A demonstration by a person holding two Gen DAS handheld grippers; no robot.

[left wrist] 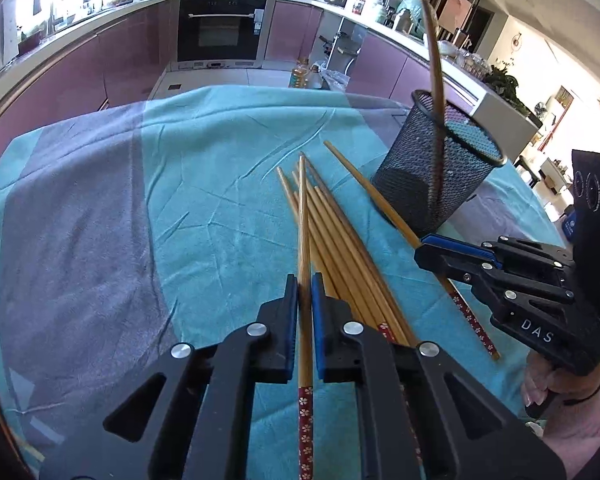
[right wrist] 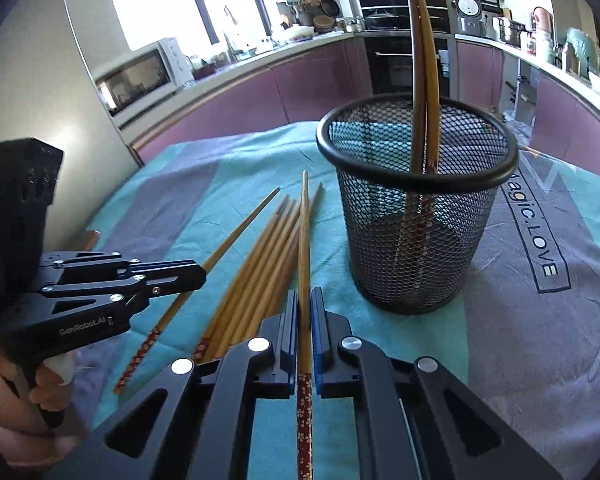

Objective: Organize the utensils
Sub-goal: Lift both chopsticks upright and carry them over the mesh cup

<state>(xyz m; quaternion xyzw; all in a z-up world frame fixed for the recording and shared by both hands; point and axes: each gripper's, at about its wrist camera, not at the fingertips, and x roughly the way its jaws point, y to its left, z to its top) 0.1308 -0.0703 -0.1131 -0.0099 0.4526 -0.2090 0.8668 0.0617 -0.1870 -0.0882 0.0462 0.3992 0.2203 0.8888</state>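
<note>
Left wrist view: held one chopstick (left wrist: 305, 240) in the left gripper (left wrist: 305, 286), fingers (left wrist: 290, 320) pinched shut on the bare wood just ahead of its red patterned end. Pointed its tip out over the loose pile of chopsticks (left wrist: 340, 248), which lay on the teal cloth (left wrist: 180, 160) about mid-worktop, between the near edge and the mesh cup (left wrist: 432, 184). Found the cup upright toward the far edge, with two dark chopsticks (right wrist: 422, 60) already standing in it and leaning on the near rim.

Right wrist view: gripped a second chopstick (right wrist: 305, 240) the same way in the right gripper (right wrist: 305, 300), fingers (right wrist: 290, 332) closed on it close to the patterned end, just beside the cup.

Judged the risks as follows. Gripped so far back, left a long free length ahead of each pinch, so could pivot or slip once swung upright. Could catch a tip on the rim or on the two leaning chopsticks and miss the opening. Looked light, that cup, so could tip or slide under a sideways knock. Could clash at the mouth if brought in together; better taken one at a time.
</note>
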